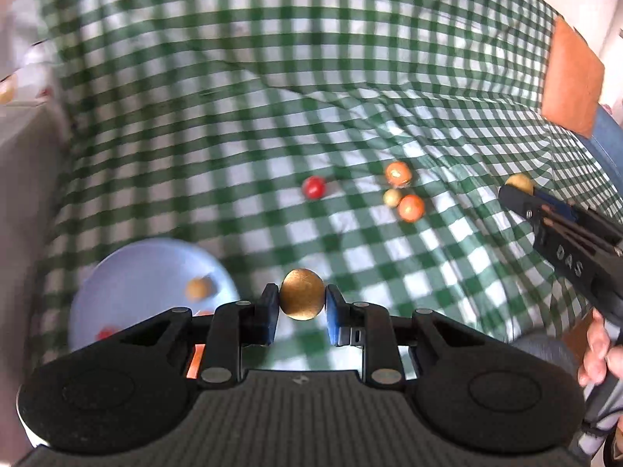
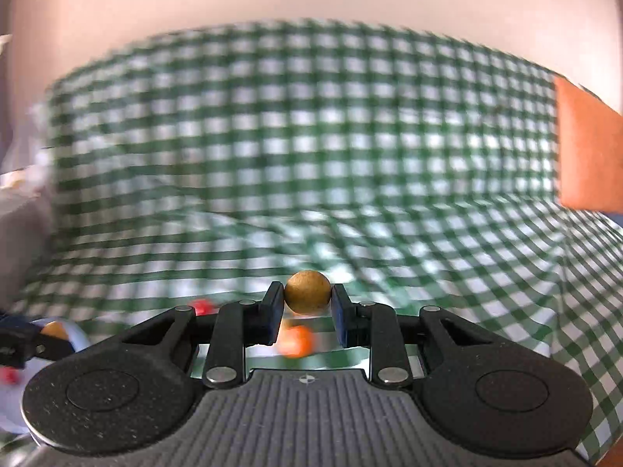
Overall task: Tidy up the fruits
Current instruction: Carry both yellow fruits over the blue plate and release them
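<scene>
Both grippers each carrying one small brown fruit, clear of the desk; blue plate at lower left.

Left gripper (image 1: 301, 299): fingers (image 1: 268, 303) closed onto a round golden-brown fruit (image 1: 301, 299), pads on opposite sides at its widest girth, plate (image 1: 140, 272) just to its left. Right gripper (image 2: 307, 297): same pinch on a second brown fruit (image 2: 307, 292), held above the checked cloth (image 2: 311, 155). Loose on the cloth: one red fruit (image 1: 314, 186), two orange ones (image 1: 398, 173) (image 1: 411, 208), one pale one (image 1: 392, 197) touching them. The plate already holds a tan fruit (image 1: 199, 288) and something red. Judgement: fruits look light, hard-skinned and smooth; being round, they will roll if released high and can squirt out of an off-centre pinch. Grip across the equator, moderate squeeze; set down low inside the plate rim.
</scene>
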`<action>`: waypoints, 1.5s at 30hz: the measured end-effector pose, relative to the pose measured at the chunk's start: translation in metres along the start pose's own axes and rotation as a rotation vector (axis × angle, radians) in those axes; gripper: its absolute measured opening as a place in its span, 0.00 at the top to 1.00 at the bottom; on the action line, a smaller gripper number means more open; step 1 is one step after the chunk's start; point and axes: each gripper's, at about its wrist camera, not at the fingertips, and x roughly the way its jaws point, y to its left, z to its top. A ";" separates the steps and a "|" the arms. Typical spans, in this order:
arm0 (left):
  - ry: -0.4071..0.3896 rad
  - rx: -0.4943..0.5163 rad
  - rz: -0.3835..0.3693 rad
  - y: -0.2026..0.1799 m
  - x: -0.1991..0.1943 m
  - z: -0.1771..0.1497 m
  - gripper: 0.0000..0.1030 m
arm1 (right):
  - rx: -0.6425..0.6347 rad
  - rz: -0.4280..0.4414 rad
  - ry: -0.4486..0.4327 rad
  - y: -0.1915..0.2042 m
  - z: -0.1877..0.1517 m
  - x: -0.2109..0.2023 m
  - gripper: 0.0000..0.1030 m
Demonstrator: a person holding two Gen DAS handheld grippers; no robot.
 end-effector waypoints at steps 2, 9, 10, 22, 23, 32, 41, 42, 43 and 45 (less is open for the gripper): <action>-0.001 -0.012 0.028 0.014 -0.022 -0.014 0.73 | -0.001 0.066 0.013 0.019 -0.001 -0.024 0.73; -0.033 -0.079 0.117 0.054 -0.086 -0.064 0.73 | -0.028 0.311 0.077 0.095 -0.010 -0.098 0.73; -0.039 -0.089 0.126 0.059 -0.093 -0.070 0.73 | -0.056 0.334 0.075 0.106 -0.012 -0.108 0.73; -0.091 -0.209 0.134 0.103 -0.142 -0.124 0.73 | -0.236 0.438 0.116 0.180 -0.024 -0.159 0.73; -0.093 -0.214 0.133 0.105 -0.143 -0.125 0.73 | -0.243 0.436 0.116 0.182 -0.026 -0.161 0.73; -0.113 -0.239 0.120 0.110 -0.142 -0.127 0.73 | -0.289 0.425 0.127 0.197 -0.029 -0.158 0.73; -0.103 -0.252 0.121 0.114 -0.136 -0.123 0.73 | -0.295 0.420 0.144 0.197 -0.029 -0.153 0.73; -0.102 -0.251 0.123 0.114 -0.135 -0.123 0.73 | -0.293 0.418 0.148 0.197 -0.029 -0.152 0.73; -0.101 -0.251 0.123 0.115 -0.134 -0.122 0.73 | -0.291 0.417 0.151 0.197 -0.030 -0.151 0.73; -0.099 -0.251 0.121 0.116 -0.132 -0.121 0.73 | -0.287 0.414 0.158 0.197 -0.030 -0.148 0.73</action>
